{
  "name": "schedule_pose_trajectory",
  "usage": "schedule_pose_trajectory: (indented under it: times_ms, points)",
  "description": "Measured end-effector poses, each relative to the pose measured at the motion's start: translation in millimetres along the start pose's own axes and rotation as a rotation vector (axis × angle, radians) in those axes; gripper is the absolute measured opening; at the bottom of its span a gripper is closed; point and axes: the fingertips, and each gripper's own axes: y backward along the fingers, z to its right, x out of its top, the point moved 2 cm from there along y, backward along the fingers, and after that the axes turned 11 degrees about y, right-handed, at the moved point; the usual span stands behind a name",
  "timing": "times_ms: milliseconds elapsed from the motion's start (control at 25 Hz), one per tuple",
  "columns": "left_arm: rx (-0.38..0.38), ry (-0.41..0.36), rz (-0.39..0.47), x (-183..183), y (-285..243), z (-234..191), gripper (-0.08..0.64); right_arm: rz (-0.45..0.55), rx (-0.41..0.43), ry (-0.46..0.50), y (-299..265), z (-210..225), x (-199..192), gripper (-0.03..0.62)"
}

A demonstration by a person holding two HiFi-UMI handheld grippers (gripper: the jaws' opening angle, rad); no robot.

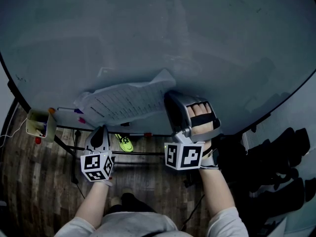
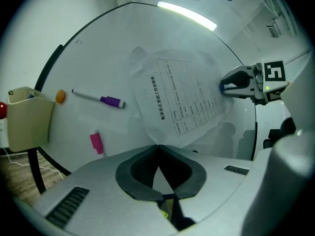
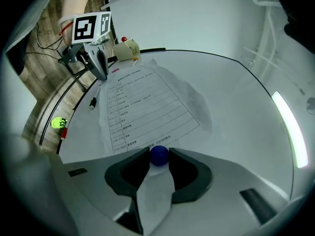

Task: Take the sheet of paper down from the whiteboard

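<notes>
- Two grips are set at once: the left gripper (image 2: 157, 146) has its jaws together on the near edge of the sheet of paper (image 2: 184, 100), and the right gripper (image 3: 159, 157) is clamped on the small blue magnet (image 3: 159, 155) at the sheet's opposite edge
- The sheet lies against the whiteboard (image 1: 207, 43), bulging a little between the two grippers; that magnet looks like the only thing pinning it
- Tearing is the first risk: should the left gripper pull away while the magnet sits on the board, the paper could rip at the pinned edge or slide out crumpled
- The magnet is round and held only at the jaw tips, so it may squirt out as it is lifted, then snap back onto the board or drop
- The right jaws seem to overlap the paper's margin, so lifting the magnet could drag and crease that margin
- The left pinch takes just a sliver of the edge, as far as I can tell; once the magnet is off, the whole sheet hangs from it and could slip free and fall
</notes>
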Motion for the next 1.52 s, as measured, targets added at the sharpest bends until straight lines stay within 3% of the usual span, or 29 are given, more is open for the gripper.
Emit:
schedule_pose_trajectory:
  times_ms: [1520]
  points:
    - [-0.009,0.048,-0.017,-2,-7,2,0.015,-0.081,-0.011,-0.053,8,7,-28,0.133]
